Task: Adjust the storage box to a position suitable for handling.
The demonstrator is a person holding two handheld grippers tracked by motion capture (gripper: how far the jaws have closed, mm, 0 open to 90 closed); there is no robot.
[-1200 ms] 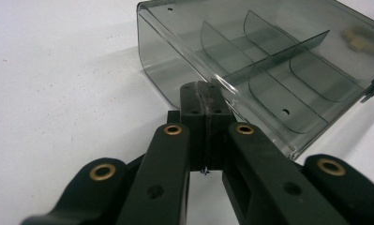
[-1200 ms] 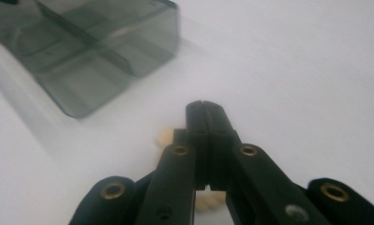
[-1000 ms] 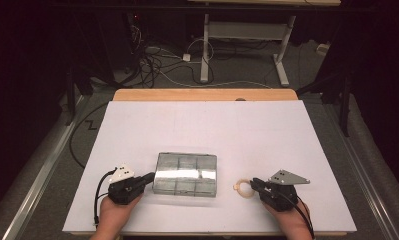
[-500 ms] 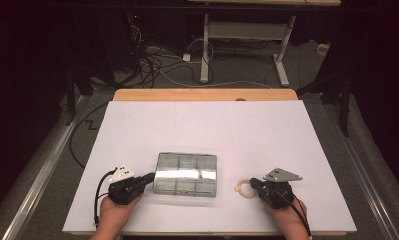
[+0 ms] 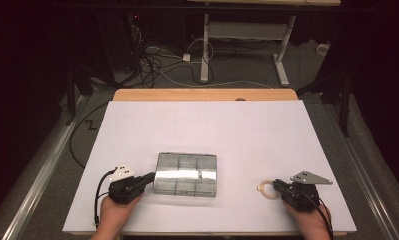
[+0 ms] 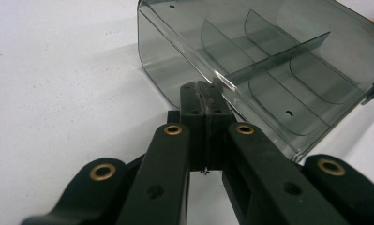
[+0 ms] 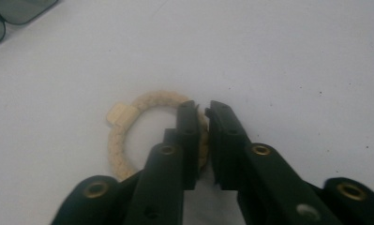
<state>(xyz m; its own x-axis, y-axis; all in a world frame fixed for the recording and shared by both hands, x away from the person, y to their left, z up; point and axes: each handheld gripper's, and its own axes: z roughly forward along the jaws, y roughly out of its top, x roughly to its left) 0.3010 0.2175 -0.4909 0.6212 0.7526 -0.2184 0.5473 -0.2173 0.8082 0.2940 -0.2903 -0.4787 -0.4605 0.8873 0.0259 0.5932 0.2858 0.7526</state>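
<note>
On the table (image 5: 237, 130), a box (image 5: 186, 173) lies left of a ring (image 5: 268, 189).

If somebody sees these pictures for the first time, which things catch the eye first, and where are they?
The clear plastic compartment box stands out first, lying on the white table sheet near its front edge. The left tongs, shut, press against the box's left side. To the right, the right tongs pinch a small cream braided ring that lies on the sheet, apart from the box.

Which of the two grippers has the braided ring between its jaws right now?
The right gripper: its jaws pinch the cream braided ring. The left gripper is shut against the clear compartment box.
</note>
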